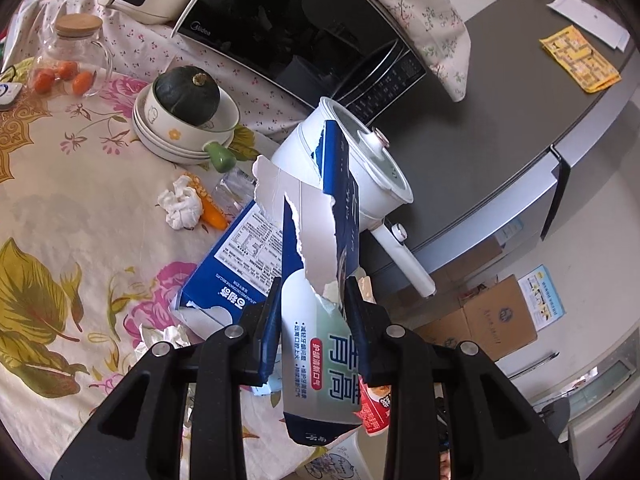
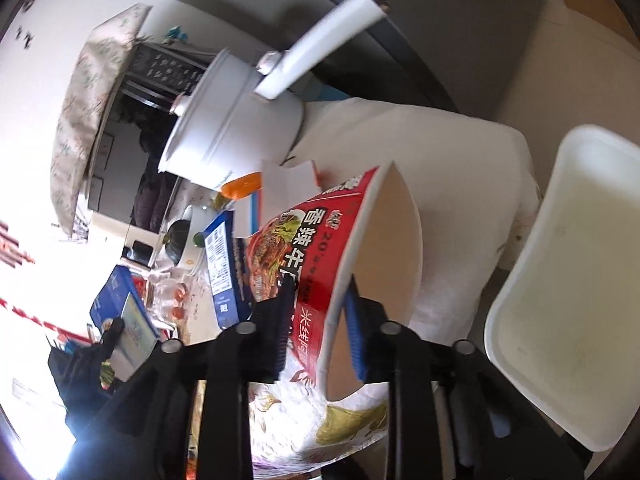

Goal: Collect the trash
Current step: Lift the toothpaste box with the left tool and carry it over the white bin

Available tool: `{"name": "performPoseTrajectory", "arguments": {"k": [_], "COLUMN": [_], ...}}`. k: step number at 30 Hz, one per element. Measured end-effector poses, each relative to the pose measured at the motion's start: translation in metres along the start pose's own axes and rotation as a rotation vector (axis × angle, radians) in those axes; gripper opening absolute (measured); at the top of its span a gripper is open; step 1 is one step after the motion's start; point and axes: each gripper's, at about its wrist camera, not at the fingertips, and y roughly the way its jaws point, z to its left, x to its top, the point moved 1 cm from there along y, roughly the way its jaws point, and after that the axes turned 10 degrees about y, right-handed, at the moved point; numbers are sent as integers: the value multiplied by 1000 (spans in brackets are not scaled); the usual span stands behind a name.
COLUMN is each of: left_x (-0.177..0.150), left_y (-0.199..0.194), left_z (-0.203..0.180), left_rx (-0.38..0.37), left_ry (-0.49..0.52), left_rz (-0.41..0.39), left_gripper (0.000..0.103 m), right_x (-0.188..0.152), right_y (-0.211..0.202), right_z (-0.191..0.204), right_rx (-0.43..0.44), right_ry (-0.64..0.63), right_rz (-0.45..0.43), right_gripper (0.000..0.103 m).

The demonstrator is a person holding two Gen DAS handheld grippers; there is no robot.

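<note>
**Both tongs holding trash above the desk**

We see the left tongs [image 1: 312, 300] pinching a torn blue-and-white cardboard toothpaste box [image 1: 316, 280] between their pads, the box raised above the desk with its ripped flap pointing up and away from us. Below it on the floral tablecloth-covered desk [image 1: 60, 208] lie a flattened blue biscuit box [image 1: 236, 256], a crumpled white tissue [image 1: 180, 206] and an orange wrapper [image 1: 212, 208] just beside the tissue. A white lidded electric pot with a long handle [image 1: 352, 168] stands behind the held box, and a dark green squash [image 1: 187, 94] sits in a stack of cream bowls [image 1: 176, 136].

In the right wrist view, we see the right tongs [image 2: 318, 320] clamped on the wall of a red paper instant-noodle cup [image 2: 320, 248], one pad outside and one inside the rim. The cup is tilted, its open mouth facing right. A white plastic bin [image 2: 560, 280] stands near it on the right.
</note>
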Motion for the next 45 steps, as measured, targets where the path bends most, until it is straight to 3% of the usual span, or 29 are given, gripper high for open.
{"name": "performPoseTrajectory", "arguments": {"k": [5,24,38,45], "left_x": [-3,-11,-42,-69], "left_y": [3,7,27,47], "left_z": [-2,-27,-81,-117], "left_rx": [10,-58,-131,-172], "left_ry": [12,65,153,202], "left_rz": [0,0,60,113], "left_gripper": [30,31,31,31], "right_x": [-6,-17,0,17], "right_y": [-4,-48,-114,-135], "right_z": [19,51,22,-22], "right_rx": [5,19,-2,-100], "right_ry": [-91,-238,-211,-143], "right_rz": [-18,-155,-280,-299], "right_gripper": [4,4,4,4]}}
